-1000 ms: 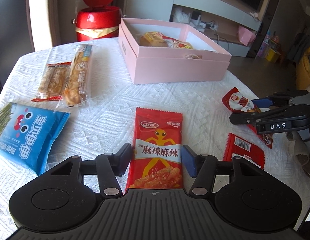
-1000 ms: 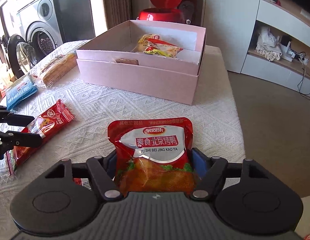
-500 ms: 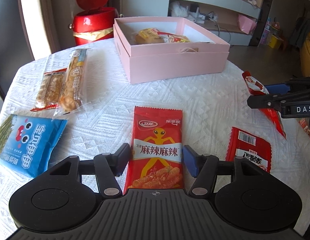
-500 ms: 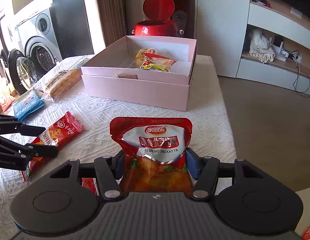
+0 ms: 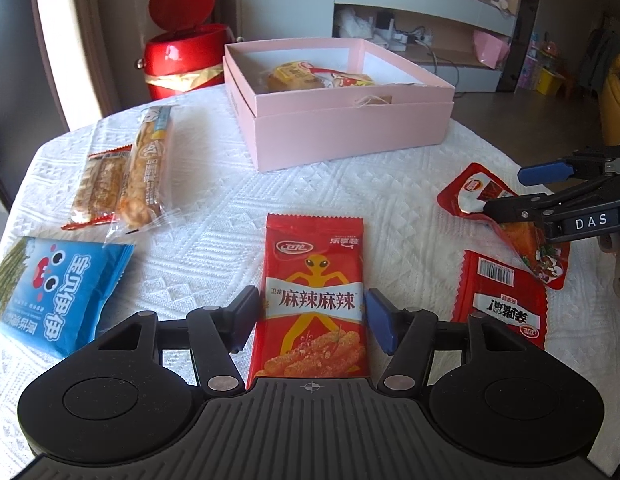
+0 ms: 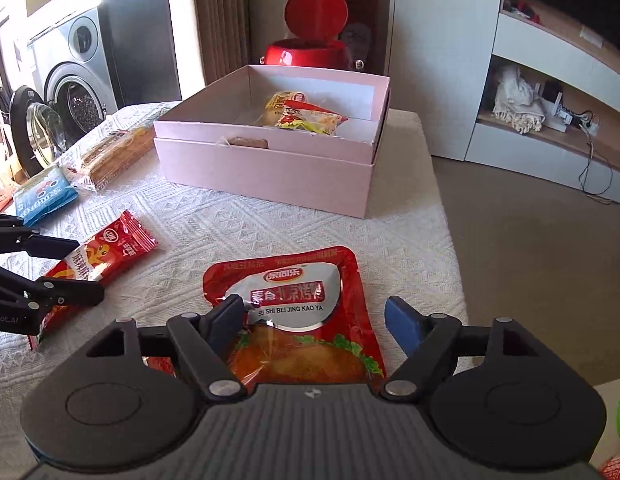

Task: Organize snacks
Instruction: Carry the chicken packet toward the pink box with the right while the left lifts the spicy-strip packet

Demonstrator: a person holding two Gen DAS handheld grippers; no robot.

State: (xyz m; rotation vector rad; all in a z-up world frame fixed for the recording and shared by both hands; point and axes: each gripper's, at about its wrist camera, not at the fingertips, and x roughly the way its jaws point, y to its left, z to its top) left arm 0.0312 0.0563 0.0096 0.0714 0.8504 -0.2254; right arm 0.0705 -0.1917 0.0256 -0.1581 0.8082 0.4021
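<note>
The left gripper (image 5: 313, 314) straddles the red foil spicy-strip packet (image 5: 312, 300), jaws apart, not yet pinching. That packet lies flat, nearer than the open pink cardboard box (image 5: 350, 128). The right gripper (image 6: 314, 320) is opening over the red-and-silver roast-duck pouch (image 6: 293, 312). Each should close squarely mid-packet before lifting boxward.
</note>
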